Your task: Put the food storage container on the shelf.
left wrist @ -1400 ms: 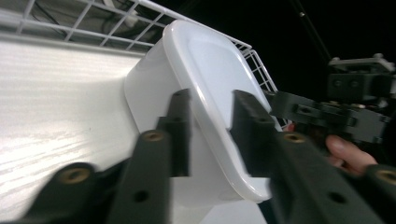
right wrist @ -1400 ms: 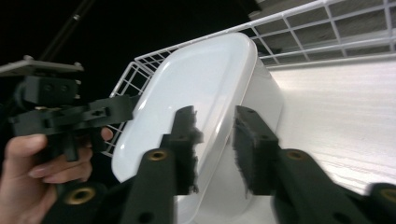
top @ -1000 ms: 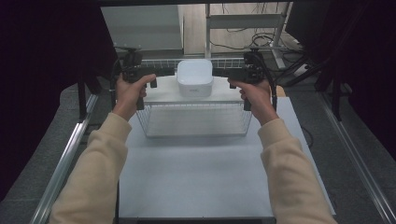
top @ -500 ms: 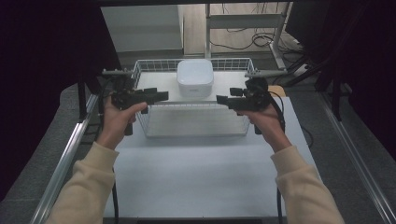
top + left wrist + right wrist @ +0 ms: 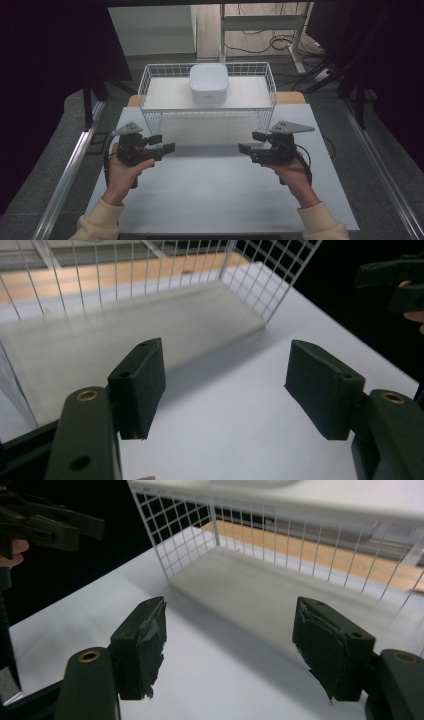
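Observation:
A white wire rack (image 5: 207, 109) stands at the far middle of the white table (image 5: 215, 190). A white square box (image 5: 208, 84) sits in the rack's raised tray. My left gripper (image 5: 164, 142) hovers in front of the rack's left corner, and my right gripper (image 5: 250, 141) in front of its right corner. Both point inward toward each other. Both sets of jaws have just been opening and stand open with nothing between them. The left gripper view (image 5: 225, 375) looks at the mesh (image 5: 270, 285) and the space under the tray. The right gripper view (image 5: 230, 630) shows the same from the other side.
A wooden board (image 5: 290, 97) lies under the rack's far edge. Metal rails (image 5: 70, 170) run along both sides of the table. Desk legs and cables (image 5: 280, 35) are on the floor behind. Each gripper view shows the other gripper (image 5: 395, 280) (image 5: 45, 525) far off.
Both hands have come away from the rack's upper ends and moved down and back toward the person. The rack and box stay in place on the table.

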{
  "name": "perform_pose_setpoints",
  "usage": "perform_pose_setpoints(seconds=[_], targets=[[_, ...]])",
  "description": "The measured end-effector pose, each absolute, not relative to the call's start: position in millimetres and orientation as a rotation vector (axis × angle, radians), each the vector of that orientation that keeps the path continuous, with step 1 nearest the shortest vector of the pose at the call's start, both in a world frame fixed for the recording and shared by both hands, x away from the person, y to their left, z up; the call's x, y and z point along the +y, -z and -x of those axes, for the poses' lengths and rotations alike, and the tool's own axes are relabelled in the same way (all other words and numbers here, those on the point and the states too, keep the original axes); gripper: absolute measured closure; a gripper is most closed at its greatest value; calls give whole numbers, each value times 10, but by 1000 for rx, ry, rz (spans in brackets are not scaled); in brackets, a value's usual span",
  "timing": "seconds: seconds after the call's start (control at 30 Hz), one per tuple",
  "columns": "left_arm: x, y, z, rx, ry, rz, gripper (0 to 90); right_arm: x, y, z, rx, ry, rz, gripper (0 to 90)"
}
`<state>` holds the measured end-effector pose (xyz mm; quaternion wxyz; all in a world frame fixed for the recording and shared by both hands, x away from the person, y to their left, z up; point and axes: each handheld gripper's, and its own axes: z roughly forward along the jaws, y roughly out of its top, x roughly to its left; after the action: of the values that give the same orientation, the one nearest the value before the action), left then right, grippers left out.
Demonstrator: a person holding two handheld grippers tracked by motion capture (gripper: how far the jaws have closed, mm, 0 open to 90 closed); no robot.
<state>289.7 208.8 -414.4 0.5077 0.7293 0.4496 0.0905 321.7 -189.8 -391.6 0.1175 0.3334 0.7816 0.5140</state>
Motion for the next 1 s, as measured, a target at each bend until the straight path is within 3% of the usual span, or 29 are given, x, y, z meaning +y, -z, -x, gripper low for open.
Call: perform_pose_setpoints(seconds=[0.57,1.0], targets=[[2175,4733,-2552,1149,-220,-1855,292,-2108,4639,-2905,2361,-1374,-1028,267],[2206,4809,-2543,1175,-244,-1870,264,-2133,4724,-2917,2359,-1356,-1032,254]])
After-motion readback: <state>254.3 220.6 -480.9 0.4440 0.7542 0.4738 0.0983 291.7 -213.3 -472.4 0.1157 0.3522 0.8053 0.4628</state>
